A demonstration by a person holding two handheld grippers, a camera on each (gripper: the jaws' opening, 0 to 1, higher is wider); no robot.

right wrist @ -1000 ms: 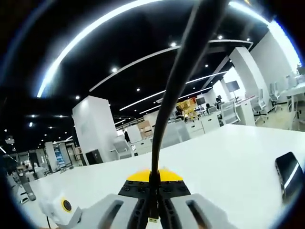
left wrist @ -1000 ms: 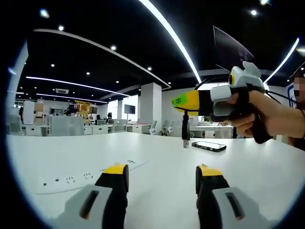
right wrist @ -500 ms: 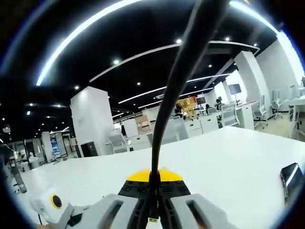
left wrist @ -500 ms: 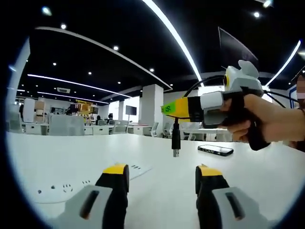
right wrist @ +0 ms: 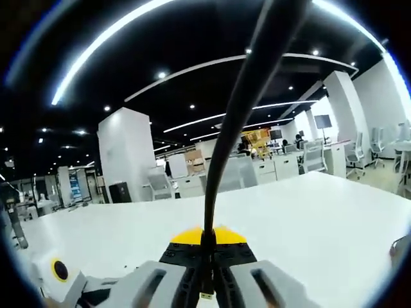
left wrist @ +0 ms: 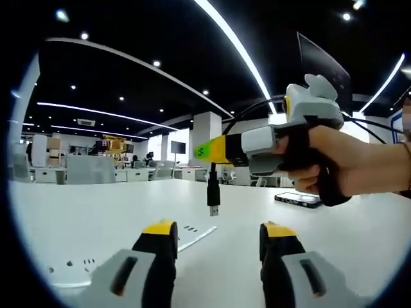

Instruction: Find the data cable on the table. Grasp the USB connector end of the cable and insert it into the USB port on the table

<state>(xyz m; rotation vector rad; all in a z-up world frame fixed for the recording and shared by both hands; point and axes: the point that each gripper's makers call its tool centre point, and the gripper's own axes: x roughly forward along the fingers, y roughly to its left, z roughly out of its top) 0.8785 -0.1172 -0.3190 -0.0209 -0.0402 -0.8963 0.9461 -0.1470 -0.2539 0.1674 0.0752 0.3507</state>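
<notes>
In the left gripper view, the left gripper (left wrist: 215, 234) is wide open over the white table (left wrist: 359, 237), and there is nothing between its jaws. A hand (left wrist: 334, 160) holds the right gripper (left wrist: 209, 151), which comes in from the right. The cable (left wrist: 213, 176) hangs from its yellow tips. The USB plug (left wrist: 213, 206) points down in the air, near the end of the power strip (left wrist: 96, 263). A phone (left wrist: 298, 199) lies further back. In the right gripper view, the jaws are closed on the cable, which rises to the top.
</notes>
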